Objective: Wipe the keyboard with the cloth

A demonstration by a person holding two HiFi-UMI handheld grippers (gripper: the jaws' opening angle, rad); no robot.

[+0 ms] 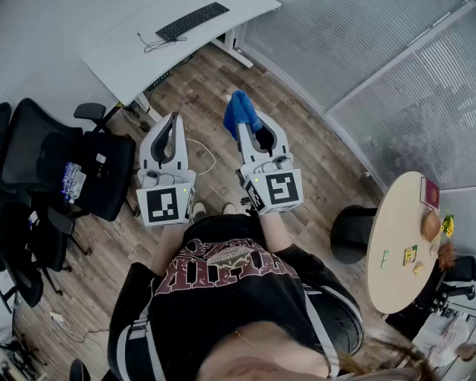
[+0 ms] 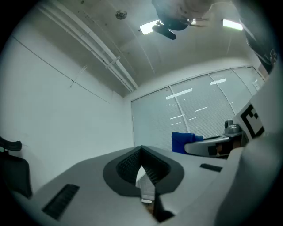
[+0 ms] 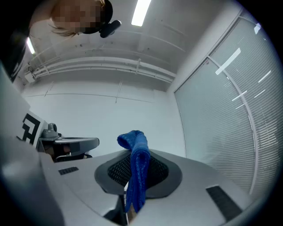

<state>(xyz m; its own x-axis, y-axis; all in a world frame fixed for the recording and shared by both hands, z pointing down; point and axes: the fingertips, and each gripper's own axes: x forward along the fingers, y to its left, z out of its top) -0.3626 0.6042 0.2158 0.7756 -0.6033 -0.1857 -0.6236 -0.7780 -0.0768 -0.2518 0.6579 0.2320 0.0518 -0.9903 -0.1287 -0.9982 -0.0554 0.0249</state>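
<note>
Jaws, right gripper (image 1: 248, 126): clamped on folded blue cloth (image 1: 239, 110), above wooden floor (image 1: 201, 89). Jaws, left gripper (image 1: 175, 119): closed together, empty. Keyboard (image 1: 192, 21): black, on white table (image 1: 119, 59), well apart from both.

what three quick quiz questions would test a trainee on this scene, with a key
1. True or false: the left gripper holds the blue fabric cloth.
2. The black keyboard on the white desk is: A touching the cloth; B apart from both grippers; C between the left jaws.
3. Fill in: the jaws of the right gripper are ___ on the cloth.
Key: 1 false; 2 B; 3 shut.
</note>
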